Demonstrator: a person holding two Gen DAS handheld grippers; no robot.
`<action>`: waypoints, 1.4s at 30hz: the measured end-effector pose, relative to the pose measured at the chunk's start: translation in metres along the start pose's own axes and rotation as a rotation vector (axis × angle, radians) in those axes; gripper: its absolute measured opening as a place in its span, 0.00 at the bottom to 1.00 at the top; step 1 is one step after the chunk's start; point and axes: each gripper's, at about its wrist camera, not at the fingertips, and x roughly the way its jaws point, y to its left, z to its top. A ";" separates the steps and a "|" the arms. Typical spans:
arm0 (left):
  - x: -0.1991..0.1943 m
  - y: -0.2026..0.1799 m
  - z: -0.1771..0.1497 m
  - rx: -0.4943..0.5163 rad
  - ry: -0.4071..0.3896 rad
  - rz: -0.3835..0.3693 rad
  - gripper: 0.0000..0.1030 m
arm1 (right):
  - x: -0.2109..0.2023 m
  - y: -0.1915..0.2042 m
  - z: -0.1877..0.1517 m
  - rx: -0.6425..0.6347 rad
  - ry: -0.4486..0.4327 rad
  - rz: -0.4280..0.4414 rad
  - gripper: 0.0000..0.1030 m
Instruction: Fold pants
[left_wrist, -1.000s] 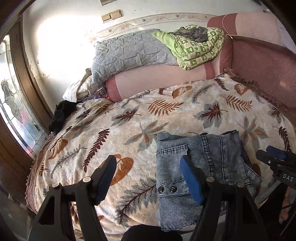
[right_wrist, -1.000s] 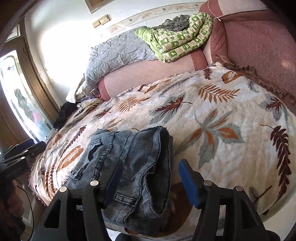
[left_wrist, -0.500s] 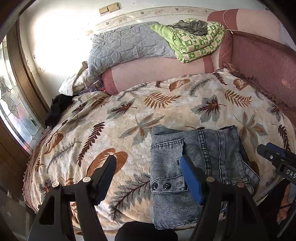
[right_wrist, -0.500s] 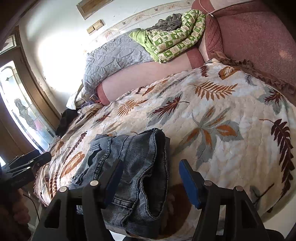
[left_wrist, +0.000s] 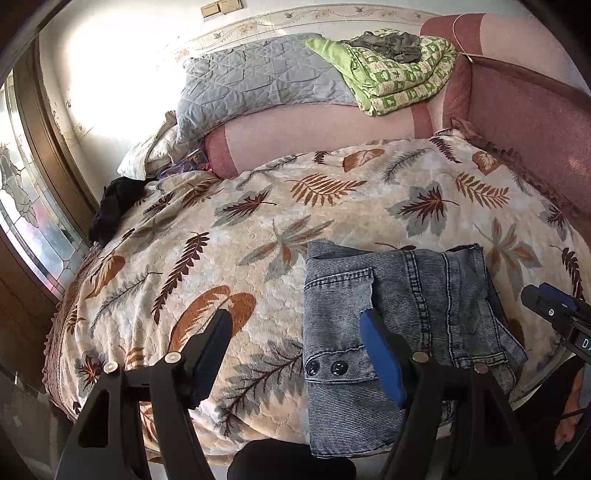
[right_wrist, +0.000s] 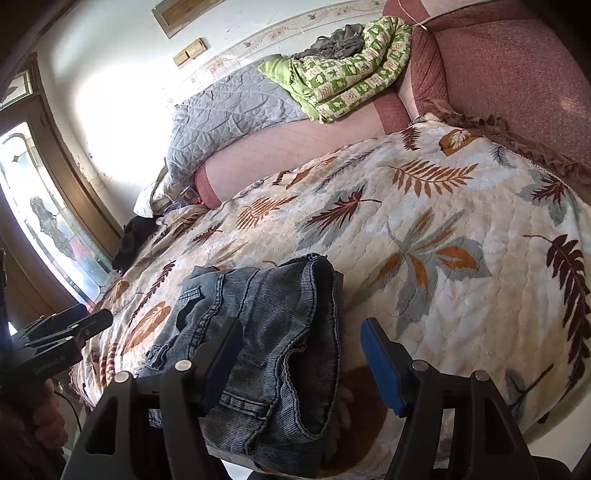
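Note:
The blue-grey denim pants (left_wrist: 399, 325) lie folded in a compact stack on the leaf-print bedspread (left_wrist: 258, 236), near the front edge of the bed. My left gripper (left_wrist: 295, 354) is open and empty, held above the bedspread at the stack's left side, with its right finger over the denim. In the right wrist view the pants (right_wrist: 266, 332) lie in front of my right gripper (right_wrist: 299, 362), which is open and empty, its left finger over the stack's near end. The other gripper shows at each view's side edge.
A pink bolster (left_wrist: 325, 133), a grey quilted pillow (left_wrist: 258, 88) and a green patterned blanket (left_wrist: 399, 81) are piled at the far end of the bed. A dark garment (left_wrist: 114, 206) lies at the far left. A maroon headboard (left_wrist: 524, 125) runs along the right. A stained-glass door (left_wrist: 22, 221) stands at left.
Both grippers have drawn back and up a little from the folded pants and stayed open. The pants have not moved.

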 end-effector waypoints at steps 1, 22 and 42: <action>0.001 0.000 0.000 0.000 0.002 -0.001 0.70 | 0.000 0.000 0.000 0.000 0.001 0.000 0.68; 0.020 0.004 -0.005 -0.013 0.049 0.005 0.70 | 0.006 0.002 -0.001 -0.006 0.015 0.004 0.69; 0.035 0.009 -0.007 -0.023 0.091 -0.014 0.71 | 0.017 0.005 -0.002 -0.005 0.042 0.011 0.74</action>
